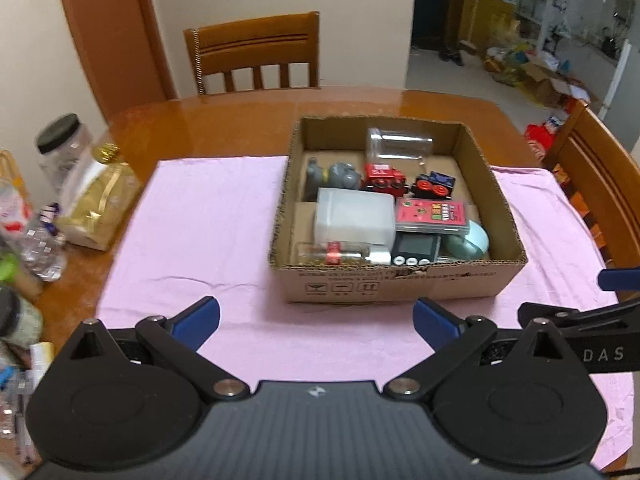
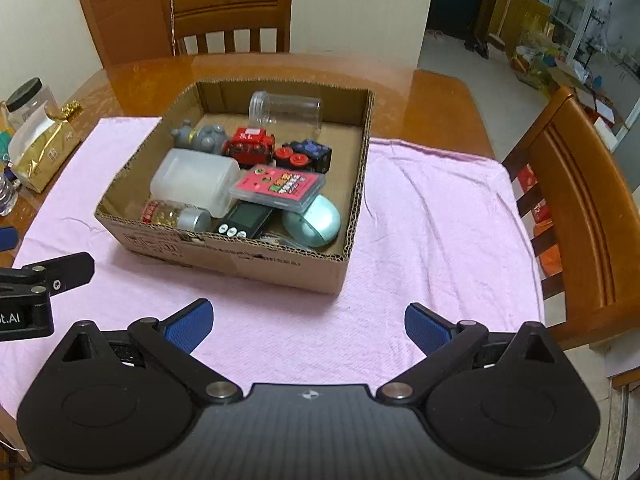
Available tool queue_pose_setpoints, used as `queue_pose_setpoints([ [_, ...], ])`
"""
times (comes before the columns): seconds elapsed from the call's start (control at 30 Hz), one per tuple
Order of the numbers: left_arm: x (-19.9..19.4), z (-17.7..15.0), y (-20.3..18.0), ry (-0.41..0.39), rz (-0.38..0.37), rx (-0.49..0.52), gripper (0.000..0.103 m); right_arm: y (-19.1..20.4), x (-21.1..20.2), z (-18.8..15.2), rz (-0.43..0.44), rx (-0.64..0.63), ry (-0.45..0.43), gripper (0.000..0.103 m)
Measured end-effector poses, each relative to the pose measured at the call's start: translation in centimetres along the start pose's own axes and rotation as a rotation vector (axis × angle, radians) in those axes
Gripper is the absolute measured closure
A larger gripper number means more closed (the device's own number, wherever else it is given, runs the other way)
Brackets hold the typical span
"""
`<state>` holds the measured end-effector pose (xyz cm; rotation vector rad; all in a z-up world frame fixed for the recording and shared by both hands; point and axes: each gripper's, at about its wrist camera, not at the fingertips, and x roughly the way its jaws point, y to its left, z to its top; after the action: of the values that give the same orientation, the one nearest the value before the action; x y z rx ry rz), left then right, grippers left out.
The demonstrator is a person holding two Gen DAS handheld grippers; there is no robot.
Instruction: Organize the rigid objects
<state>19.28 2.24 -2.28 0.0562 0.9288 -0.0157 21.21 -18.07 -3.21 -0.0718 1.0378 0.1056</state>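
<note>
An open cardboard box (image 1: pixel 400 286) (image 2: pixel 256 266) stands on a pink cloth (image 1: pixel 200 220) (image 2: pixel 440 220) and holds several rigid objects. Among them are a clear jar (image 1: pixel 398 144) (image 2: pixel 286 110), a grey figurine (image 1: pixel 334 176), a red toy train (image 2: pixel 250 146), a white plastic tub (image 1: pixel 354 218) (image 2: pixel 196 182), a pink card case (image 2: pixel 278 186) and a pale green round case (image 2: pixel 314 222). My left gripper (image 1: pixel 316 320) hangs open in front of the box with nothing between its blue pads. My right gripper (image 2: pixel 308 326) is likewise open and empty, short of the box's near right corner.
At the table's left edge stand a black-lidded jar (image 1: pixel 64 148), a gold packet (image 1: pixel 100 200) and a plastic bottle (image 1: pixel 42 248). Wooden chairs stand behind (image 1: pixel 256 54) and to the right (image 2: pixel 576 216). Each gripper's arm shows at the other view's edge.
</note>
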Motion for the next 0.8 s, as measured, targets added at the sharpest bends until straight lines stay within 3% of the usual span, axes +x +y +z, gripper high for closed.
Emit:
queue_pose_setpoints([
  [0.4, -2.2, 0.3, -1.1, 0.004, 0.038, 0.002, 0.001, -0.3, -2.6, 0.5, 0.002, 0.062, -0.033, 0.0],
  [0.8, -2.5, 0.3, -1.0, 0.003, 0.026, -0.011, 0.001, -0.3, -3.1, 0.4, -0.011, 0.063, -0.049, 0.0],
])
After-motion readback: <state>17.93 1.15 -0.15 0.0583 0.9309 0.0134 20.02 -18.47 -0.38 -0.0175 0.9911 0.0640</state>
